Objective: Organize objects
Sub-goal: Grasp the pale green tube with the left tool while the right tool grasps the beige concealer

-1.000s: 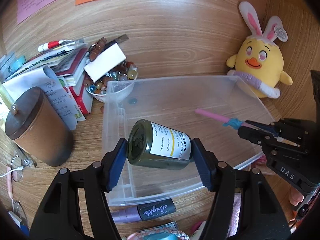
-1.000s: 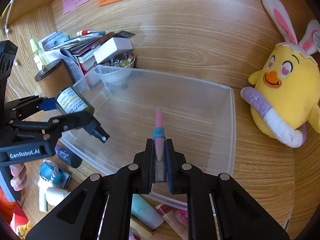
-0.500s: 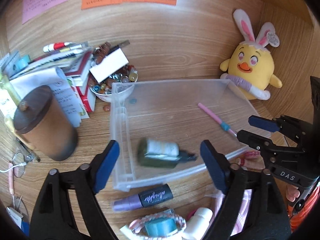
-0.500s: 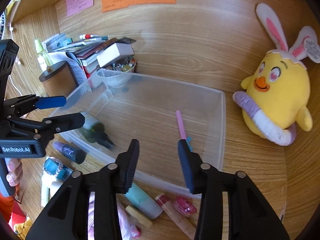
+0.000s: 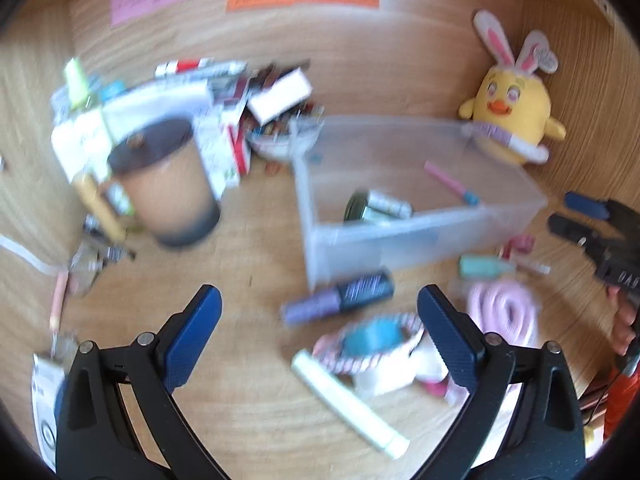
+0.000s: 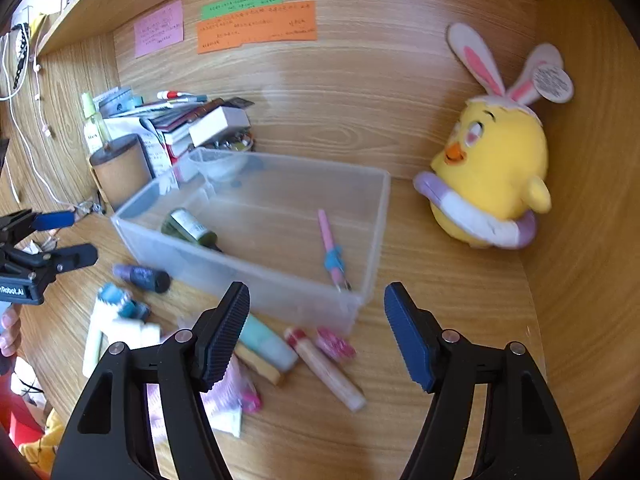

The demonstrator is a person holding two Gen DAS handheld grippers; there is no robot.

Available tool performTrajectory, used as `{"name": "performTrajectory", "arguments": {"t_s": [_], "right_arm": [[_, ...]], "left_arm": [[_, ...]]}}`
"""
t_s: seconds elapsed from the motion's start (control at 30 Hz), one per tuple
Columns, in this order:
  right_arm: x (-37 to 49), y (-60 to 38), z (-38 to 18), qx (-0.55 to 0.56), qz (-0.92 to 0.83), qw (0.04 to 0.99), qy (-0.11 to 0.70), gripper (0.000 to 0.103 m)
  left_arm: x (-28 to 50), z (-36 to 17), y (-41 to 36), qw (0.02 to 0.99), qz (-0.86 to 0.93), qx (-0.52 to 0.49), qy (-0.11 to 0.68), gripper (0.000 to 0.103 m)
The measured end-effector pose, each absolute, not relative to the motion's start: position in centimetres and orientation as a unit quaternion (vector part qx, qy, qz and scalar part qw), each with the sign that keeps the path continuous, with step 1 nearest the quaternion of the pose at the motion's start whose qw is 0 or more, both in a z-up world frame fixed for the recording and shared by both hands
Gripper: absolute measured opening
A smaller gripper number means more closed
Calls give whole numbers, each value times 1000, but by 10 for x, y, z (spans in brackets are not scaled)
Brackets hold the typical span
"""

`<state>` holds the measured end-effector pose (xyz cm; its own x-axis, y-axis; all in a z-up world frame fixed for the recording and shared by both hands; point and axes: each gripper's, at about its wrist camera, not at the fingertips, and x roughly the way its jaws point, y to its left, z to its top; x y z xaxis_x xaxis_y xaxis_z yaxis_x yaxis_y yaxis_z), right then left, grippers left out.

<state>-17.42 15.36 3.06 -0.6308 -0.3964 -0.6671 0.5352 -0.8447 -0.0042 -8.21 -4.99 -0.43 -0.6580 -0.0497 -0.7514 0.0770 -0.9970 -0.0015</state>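
A clear plastic bin [image 5: 516, 216] [image 6: 360, 300] stands on the wooden desk. Inside it lie a dark green pump bottle [image 5: 374, 208] [image 6: 188, 228] and a pink pen with a blue grip [image 5: 450, 182] [image 6: 330, 248]. My left gripper [image 5: 320, 328] is open and empty, in front of the bin above loose items. My right gripper [image 6: 318, 328] is open and empty, at the bin's near right corner. In front of the bin lie a purple-and-black tube [image 5: 340, 296] [image 6: 140, 276], a teal tube [image 6: 266, 344], a lip balm stick [image 6: 324, 368] and a coiled pink cable [image 5: 504, 312].
A yellow plush chick [image 6: 492, 184] [image 5: 512, 120] sits right of the bin. A brown lidded cup [image 5: 168, 188] [image 6: 120, 172], stacked books and a bowl of trinkets [image 5: 280, 136] crowd the left. A white tube [image 5: 348, 396] and a taped roll [image 5: 372, 336] lie near the front.
Both grippers opened and let go: the green bottle and the pink pen dropped into the bin. Both grippers then pulled back toward the desk's front edge.
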Motion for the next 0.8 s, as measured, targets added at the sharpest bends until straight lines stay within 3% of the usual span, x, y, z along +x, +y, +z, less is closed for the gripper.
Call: {"name": "performTrajectory", "arguments": {"t_s": [0.3, 0.53, 0.8], "right_arm": [[-170, 173, -12, 391, -881, 244, 105, 65], [-188, 167, -24, 415, -870, 238, 122, 36], [-185, 167, -27, 423, -859, 266, 108, 21]], "left_arm": [[-51, -50, -44, 30, -886, 460, 48, 100], [-43, -58, -36, 49, -889, 454, 25, 99], [-32, -62, -54, 63, -883, 465, 36, 66]]}}
